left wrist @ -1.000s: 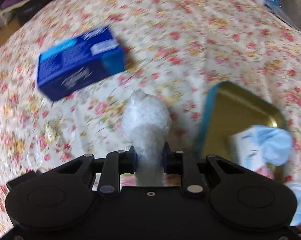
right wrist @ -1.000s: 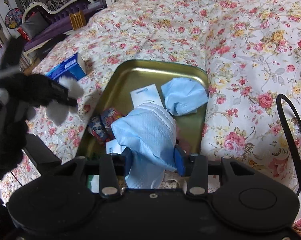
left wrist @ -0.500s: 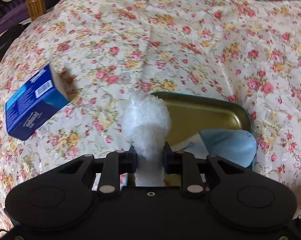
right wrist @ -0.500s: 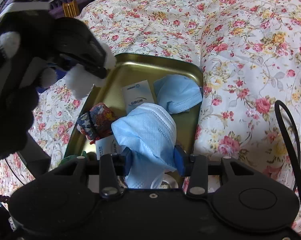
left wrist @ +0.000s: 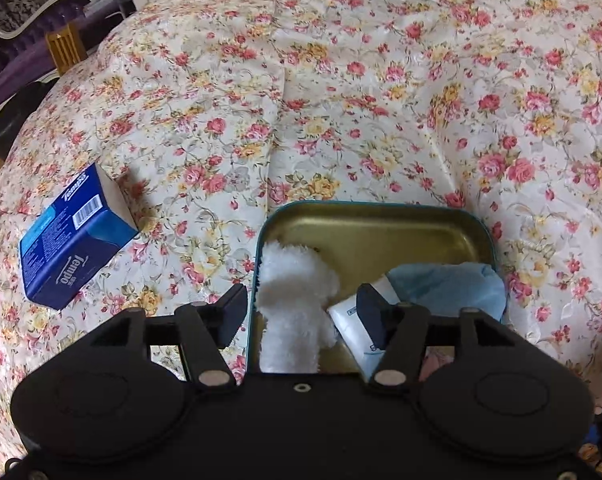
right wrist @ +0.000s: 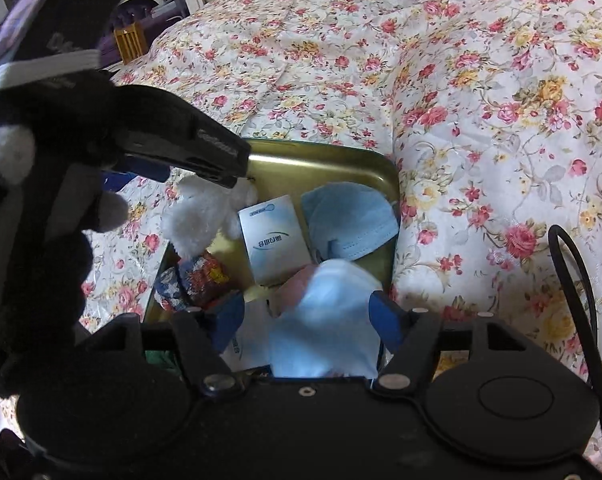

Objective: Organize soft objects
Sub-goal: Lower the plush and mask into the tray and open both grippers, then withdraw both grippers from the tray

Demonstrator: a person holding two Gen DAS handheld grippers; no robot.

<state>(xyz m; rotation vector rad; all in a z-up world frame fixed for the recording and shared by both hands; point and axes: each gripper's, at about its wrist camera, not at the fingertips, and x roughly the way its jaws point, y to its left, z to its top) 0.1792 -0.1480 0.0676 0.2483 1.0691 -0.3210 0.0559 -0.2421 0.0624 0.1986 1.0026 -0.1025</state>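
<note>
Closest in on the left wrist view, the left gripper (left wrist: 303, 312) stands with its jaws spread wide, and the white plush (left wrist: 293, 300) sits between them, touching neither pad. The plush rests at the near left corner of the gold tin (left wrist: 365, 232), partly against its left wall. Just right of it lies a white packet (left wrist: 351, 320), and beyond that a blue mask (left wrist: 453, 284) against the tin's right wall.

Over to the right wrist view: the right gripper (right wrist: 307, 316) also has its jaws apart, with a second, pale blue mask (right wrist: 325, 320) bunched between them; whether either pad touches it cannot be told. Something pink peeks out just behind that mask. To the left inside the tin (right wrist: 341, 160) sits a dark floral pouch (right wrist: 193, 280), then the packet (right wrist: 275, 240) lying flat mid-tin, then the first mask (right wrist: 349, 216) at the far right corner. The plush (right wrist: 205, 212) hangs over the tin's left rim here, directly under the left gripper's (right wrist: 237, 164) black fingers.

Further out, the tin rests on a floral bedspread (left wrist: 341, 80). Left of the tin, well apart, a dark blue tissue pack (left wrist: 73, 240) lies on the cloth. At the far left edge, dark furniture (left wrist: 29, 40) sits beyond the bed.
</note>
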